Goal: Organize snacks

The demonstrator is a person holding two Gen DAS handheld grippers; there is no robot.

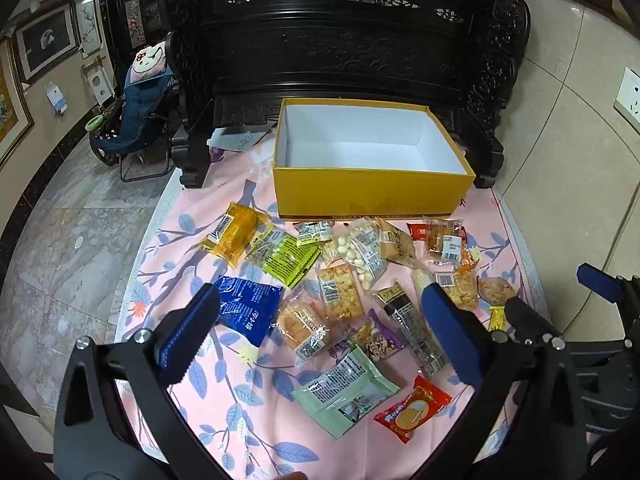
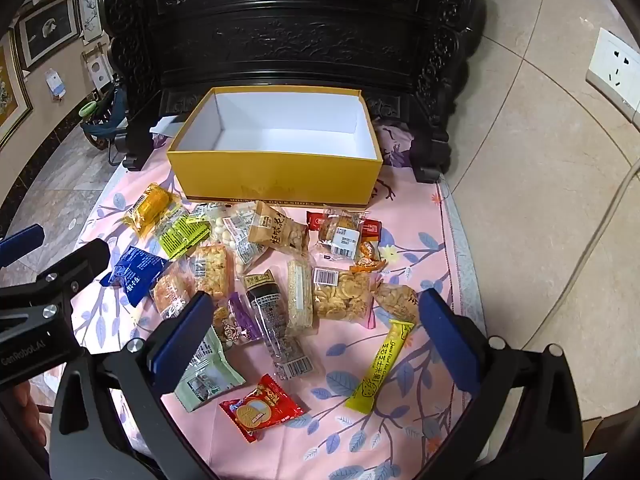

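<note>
My left hand-held gripper [image 1: 320,336] hangs over the near-left part of the snack pile, jaws spread wide, nothing btwn them. My right hand-held gripper [image 2: 312,336] does the same over the near-right part, jaws also wide apart, empty. Both tilt down twd the table [image 2: 400,440], which has a pink cloth w/ blue leaf print.

Nearest me: red round-cookie pack [image 2: 262,408], flat on the cloth. Just left of it the pale green pouch [image 2: 204,376], partly under my right gripper's left finger in that view. Right of the red pack, the long yellow stick pack [image 2: 380,364], lying diagonal, apart from the red one.

Mid pile: clear pack w/ black label [image 2: 272,312], purple pack [image 2: 236,326] touching it, rice-bar pack [image 2: 300,300], bag of round crackers [image 2: 340,292], small tan bag [image 2: 396,300] at the right edge. On the left, blue pouch [image 1: 250,308], well apart from the stick pack.

Further back: two clear packs of orange squares [image 1: 338,292], lime-green pack [image 1: 286,256], orange-yellow pack [image 1: 234,234], bag of white balls [image 1: 358,250], kraft-paper bag [image 2: 280,232], and a barcode-labelled clear pack [image 2: 344,234] over smth red, prob another wrapper.

Farthest: open yellow box [image 2: 276,180], white inside, no snacks in it, just behind the pile. Behind it dark carved wooden furniture [image 2: 288,32].
</note>
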